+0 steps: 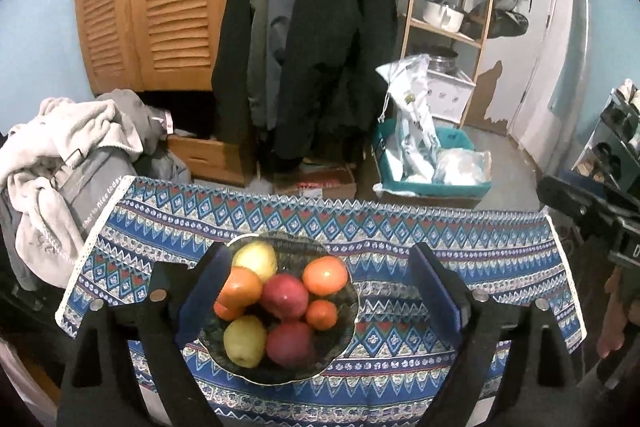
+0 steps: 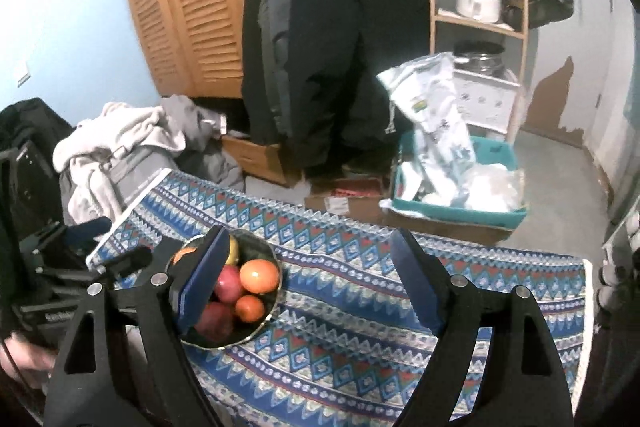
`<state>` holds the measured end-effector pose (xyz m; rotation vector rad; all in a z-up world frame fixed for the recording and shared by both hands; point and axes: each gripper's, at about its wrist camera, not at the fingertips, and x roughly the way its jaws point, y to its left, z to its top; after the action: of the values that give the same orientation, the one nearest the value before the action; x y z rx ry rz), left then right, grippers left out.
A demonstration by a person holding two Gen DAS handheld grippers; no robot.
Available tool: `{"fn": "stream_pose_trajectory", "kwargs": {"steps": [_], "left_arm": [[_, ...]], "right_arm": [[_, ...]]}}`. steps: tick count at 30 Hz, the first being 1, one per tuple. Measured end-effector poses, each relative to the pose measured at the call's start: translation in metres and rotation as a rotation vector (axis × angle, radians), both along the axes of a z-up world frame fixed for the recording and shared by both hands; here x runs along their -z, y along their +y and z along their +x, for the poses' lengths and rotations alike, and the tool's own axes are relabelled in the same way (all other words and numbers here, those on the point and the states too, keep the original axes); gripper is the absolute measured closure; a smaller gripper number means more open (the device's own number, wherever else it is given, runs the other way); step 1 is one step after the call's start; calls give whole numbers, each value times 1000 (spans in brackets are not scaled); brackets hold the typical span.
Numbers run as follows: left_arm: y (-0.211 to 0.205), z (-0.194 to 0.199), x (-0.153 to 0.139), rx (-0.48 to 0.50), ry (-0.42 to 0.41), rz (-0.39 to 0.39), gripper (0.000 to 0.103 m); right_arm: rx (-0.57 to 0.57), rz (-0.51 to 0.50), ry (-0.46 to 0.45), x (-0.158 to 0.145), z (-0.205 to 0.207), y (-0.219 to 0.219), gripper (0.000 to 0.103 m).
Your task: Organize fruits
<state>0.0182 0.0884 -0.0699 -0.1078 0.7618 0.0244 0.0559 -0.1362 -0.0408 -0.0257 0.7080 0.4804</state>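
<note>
Both grippers angled down above the desk, jaws released and empty.
The left gripper [image 1: 320,291] frames the glass bowl [image 1: 340,351] of apples and oranges on the patterned cloth [image 1: 460,239]; the right gripper [image 2: 308,283] tilts down beside it, the bowl behind its left finger [image 2: 204,279].

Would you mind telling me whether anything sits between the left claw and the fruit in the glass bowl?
Nothing visible does. The left claw hangs open above the bowl, empty, with the piled fruit in plain sight between its fingers; only patterned tablecloth surrounds it.
</note>
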Motion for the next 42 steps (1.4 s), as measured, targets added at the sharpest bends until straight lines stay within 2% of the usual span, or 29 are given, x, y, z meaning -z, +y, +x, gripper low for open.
{"fn": "stream_pose_trajectory", "kwargs": {"steps": [6, 16, 34, 42], "left_arm": [[-3, -6, -17, -13, -46, 21, 3], [-22, -15, -40, 0, -114, 81, 1], [-45, -15, -47, 40, -114, 99, 1], [-47, -14, -48, 30, -106, 107, 1]], "right_arm": [[41, -1, -42, -14, -12, -20, 20], [92, -17, -103, -24, -23, -44, 20], [118, 1, -91, -20, -21, -64, 20], [115, -2, -88, -19, -22, -64, 20]]}}
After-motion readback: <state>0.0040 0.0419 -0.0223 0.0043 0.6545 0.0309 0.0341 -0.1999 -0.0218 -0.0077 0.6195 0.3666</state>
